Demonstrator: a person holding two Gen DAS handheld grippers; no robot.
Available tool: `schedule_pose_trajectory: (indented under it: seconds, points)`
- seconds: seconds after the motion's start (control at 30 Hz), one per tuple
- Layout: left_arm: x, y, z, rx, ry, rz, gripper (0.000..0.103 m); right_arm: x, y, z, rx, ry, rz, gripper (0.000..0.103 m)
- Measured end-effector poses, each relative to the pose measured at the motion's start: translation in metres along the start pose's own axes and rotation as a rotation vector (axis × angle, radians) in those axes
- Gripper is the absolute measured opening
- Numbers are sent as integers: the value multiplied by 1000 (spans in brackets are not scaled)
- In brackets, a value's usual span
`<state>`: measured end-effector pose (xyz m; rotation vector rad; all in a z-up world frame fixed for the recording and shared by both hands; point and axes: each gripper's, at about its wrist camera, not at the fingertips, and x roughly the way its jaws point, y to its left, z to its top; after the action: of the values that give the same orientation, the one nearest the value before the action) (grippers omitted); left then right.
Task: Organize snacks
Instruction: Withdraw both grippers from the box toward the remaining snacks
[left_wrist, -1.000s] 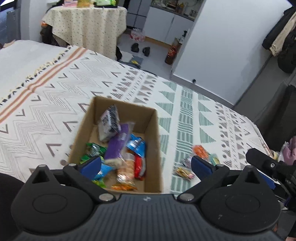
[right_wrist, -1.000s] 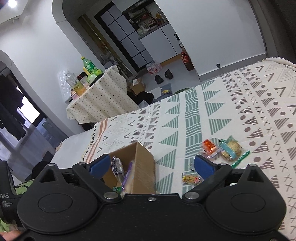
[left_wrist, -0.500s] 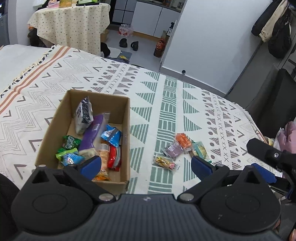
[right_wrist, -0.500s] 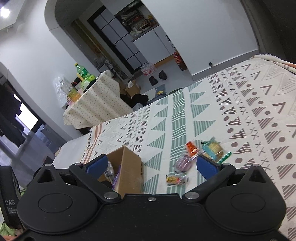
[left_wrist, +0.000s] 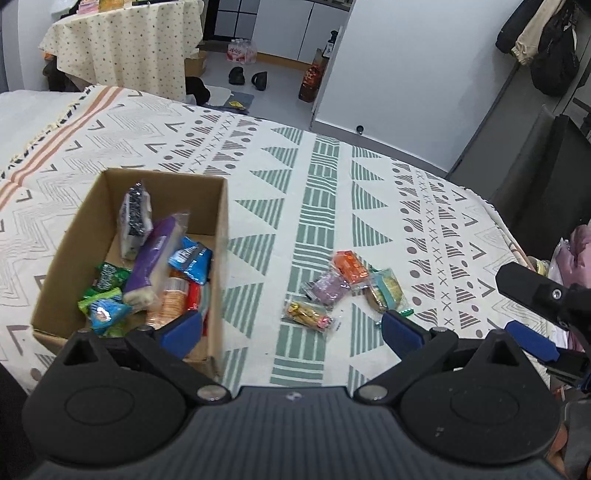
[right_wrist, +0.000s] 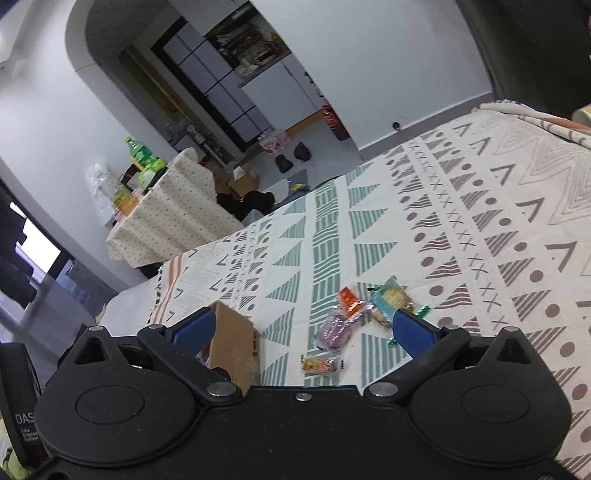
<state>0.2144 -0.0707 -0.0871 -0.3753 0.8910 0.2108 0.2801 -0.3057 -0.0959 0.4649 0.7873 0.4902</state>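
A cardboard box (left_wrist: 218, 229) (right_wrist: 236, 339) holding several snack packets stands on the patterned bedspread (left_wrist: 325, 192). To its right lie loose snacks: a yellow packet (left_wrist: 308, 314) (right_wrist: 320, 364), a purple packet (left_wrist: 328, 286) (right_wrist: 334, 330), an orange packet (left_wrist: 350, 266) (right_wrist: 351, 300) and a teal biscuit packet (left_wrist: 384, 291) (right_wrist: 391, 299). My left gripper (left_wrist: 291, 326) hovers open above the box's right edge and the yellow packet, holding nothing. My right gripper (right_wrist: 301, 326) is open too, above the loose snacks; in the left wrist view it shows at the right edge (left_wrist: 532, 317).
Beyond the bed stands a table with a dotted cloth (left_wrist: 122, 48) (right_wrist: 173, 221) carrying bottles. Shoes (left_wrist: 247, 77) lie on the floor near a white wall (left_wrist: 406, 66). Dark clothes (left_wrist: 546, 44) hang at the right. The bed's far edge runs close behind the snacks.
Both views have shifted right and closer to the loose snacks; the box now sits further left in each view. Both grippers stay open.
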Motion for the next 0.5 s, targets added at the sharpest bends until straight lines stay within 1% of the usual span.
schedule_pose_trajectory:
  seconds: [0.13,0.27,0.37,0.5]
  points:
    - [8,-6,1,2,2,-11,102,3,-10,1,26,-1,-9,103]
    - [15,-9,4,2,-13,-30,102,17,-23,0,64,32,-25,103]
    - [24,-9,6,-6,-8,-49,101,24,-29,-1,87,42,-37,102]
    - [40,-9,7,-5,15,-69,100,33,-36,1,119,47,-52,97]
